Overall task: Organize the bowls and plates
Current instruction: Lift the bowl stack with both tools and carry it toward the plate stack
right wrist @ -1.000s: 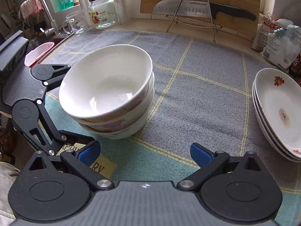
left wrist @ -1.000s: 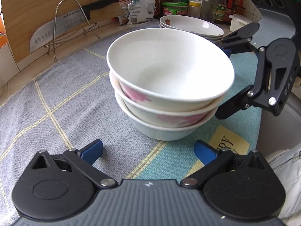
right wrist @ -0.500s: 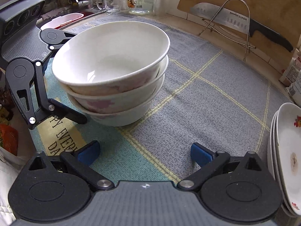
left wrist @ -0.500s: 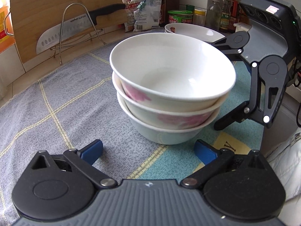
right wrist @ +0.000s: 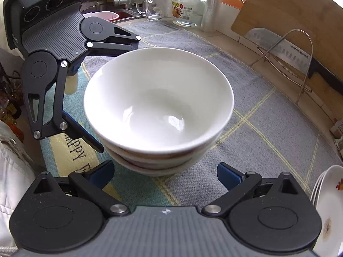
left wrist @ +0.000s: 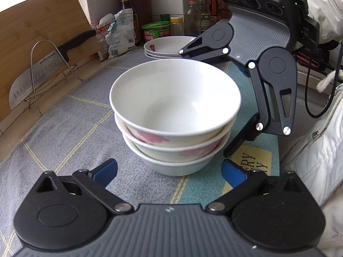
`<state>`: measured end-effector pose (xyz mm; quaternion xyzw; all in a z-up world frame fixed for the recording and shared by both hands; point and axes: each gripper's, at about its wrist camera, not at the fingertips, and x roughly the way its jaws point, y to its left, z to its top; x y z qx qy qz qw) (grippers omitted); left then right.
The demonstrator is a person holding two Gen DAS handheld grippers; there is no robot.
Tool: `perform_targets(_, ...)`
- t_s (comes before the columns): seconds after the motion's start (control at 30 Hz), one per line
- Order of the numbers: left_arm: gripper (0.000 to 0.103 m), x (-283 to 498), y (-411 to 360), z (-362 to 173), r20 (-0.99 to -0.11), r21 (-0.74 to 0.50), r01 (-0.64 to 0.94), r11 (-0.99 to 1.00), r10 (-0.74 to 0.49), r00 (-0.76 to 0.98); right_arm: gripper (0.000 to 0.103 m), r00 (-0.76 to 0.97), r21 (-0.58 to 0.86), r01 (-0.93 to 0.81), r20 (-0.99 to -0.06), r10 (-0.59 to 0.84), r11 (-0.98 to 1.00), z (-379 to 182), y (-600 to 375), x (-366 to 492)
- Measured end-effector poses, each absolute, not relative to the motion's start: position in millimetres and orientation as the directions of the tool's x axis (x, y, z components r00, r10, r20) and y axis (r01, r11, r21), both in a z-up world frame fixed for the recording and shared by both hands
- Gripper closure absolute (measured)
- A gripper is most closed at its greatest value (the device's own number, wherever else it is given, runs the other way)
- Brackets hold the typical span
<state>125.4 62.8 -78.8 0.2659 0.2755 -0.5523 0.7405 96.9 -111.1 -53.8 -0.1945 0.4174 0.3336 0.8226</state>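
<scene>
On the mat, both the left hand-held gripper (left wrist: 169, 170) and the right hand-held gripper (right wrist: 165, 172) gape wide around the bowl stack (left wrist: 174, 115), empty

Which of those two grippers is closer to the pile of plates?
The right gripper. The plate stack sits just off its right side, while the left gripper has the stack of bowls between it and the plates, farther back on the mat.

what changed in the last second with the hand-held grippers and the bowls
Both hand-held grippers swung further round to opposite sides of the bowl stack. The left hand-held gripper and right hand-held gripper stayed open, their jaws wide near the stack's base, nothing gripped or let go. The three nested bowls rest on the mat and the plate stack sits where it was.
</scene>
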Motion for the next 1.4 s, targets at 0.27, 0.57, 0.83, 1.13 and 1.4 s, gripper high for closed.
perform_targets(0.27, 0.008, 130, 55, -79, -0.714, 0.100, 0.980, 0.172, -0.674, 0.191, 0.004, 0.394, -0.032, -0.750, -0.824, 0.407, 0.661, -47, -109, 103)
perform_targets(0.57, 0.011, 134, 48, -76, -0.726, 0.083, 0.985, 0.150, -0.668, 0.163, 0.012, 0.356, -0.011, -0.781, -0.829, 0.431, 0.625, -46, -117, 105)
perform_targets(0.83, 0.012, 139, 45, -76, -0.742, 0.064, 0.988, 0.141, -0.656, 0.141, 0.014, 0.333, 0.010, -0.797, -0.826, 0.454, 0.604, -43, -115, 110)
perform_targets(1.13, 0.015, 138, 46, -75, -0.736, 0.057, 0.992, 0.116, -0.666, 0.120, 0.014, 0.330, 0.013, -0.797, -0.828, 0.453, 0.604, -44, -114, 112)
perform_targets(1.4, 0.016, 136, 45, -76, -0.735, 0.056, 0.991, 0.121, -0.667, 0.123, 0.015, 0.331, 0.014, -0.792, -0.829, 0.450, 0.610, -43, -114, 111)
